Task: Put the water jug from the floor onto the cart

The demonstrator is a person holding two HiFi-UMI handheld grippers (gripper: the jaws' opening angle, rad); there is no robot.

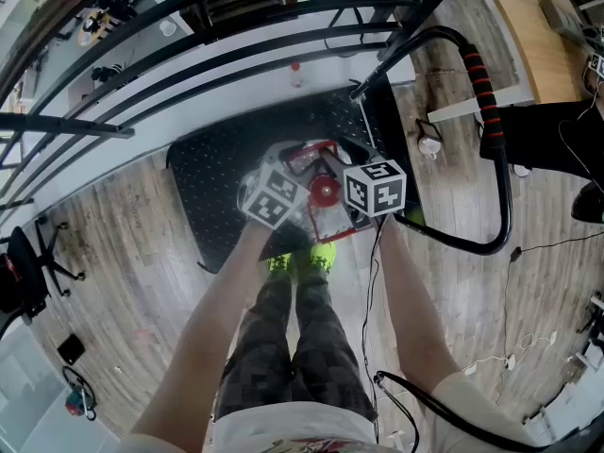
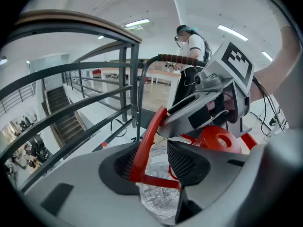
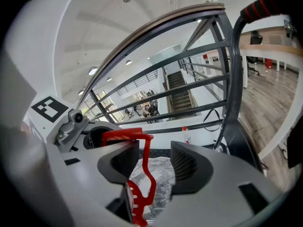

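Note:
The water jug (image 1: 283, 157), clear crinkled plastic with a red cap (image 1: 325, 192) and a red carrying frame, stands on the near part of the cart's black deck (image 1: 222, 163). My left gripper (image 1: 294, 179) and right gripper (image 1: 342, 185) both reach onto its top from my side. In the left gripper view, the left gripper (image 2: 156, 162) is open; the red frame bar (image 2: 144, 141) leans by its left pad, clear of the right one. In the right gripper view, the right gripper (image 3: 154, 162) is open around a red frame strut (image 3: 147, 171), over the jug's body (image 3: 163, 176).
The cart's black push handle with a red grip (image 1: 478, 78) arches to the right. A dark metal railing (image 1: 189, 64) runs just beyond the cart, with a small red-capped bottle (image 1: 296, 74) behind it. Cables (image 1: 538, 248) trail on the wood floor. A person (image 2: 189, 41) stands farther off.

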